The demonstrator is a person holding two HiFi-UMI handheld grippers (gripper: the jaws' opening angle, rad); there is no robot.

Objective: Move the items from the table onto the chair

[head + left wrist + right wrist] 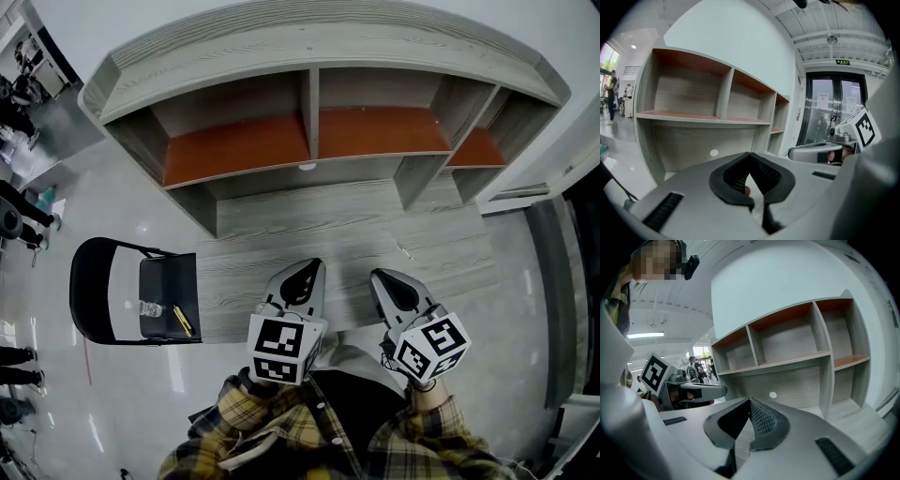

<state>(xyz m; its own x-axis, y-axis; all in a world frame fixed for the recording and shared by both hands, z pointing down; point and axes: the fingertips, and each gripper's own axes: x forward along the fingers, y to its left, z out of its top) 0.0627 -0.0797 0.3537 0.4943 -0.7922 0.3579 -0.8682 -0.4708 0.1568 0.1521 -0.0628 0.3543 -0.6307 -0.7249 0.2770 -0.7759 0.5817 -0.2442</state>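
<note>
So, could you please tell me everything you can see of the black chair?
The chair looks like a black folding type, with a thin tube frame, a looped back and a flat dark seat. It stands upright on the glossy floor, close beside the left end of the wooden table, with its seat toward the table. A small clear bottle and a yellow pencil-like stick lie on the seat.

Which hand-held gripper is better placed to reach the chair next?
Left. The left hand-held gripper is on the chair's side of the table; the right hand-held gripper is farther away. Both are shut.
</note>
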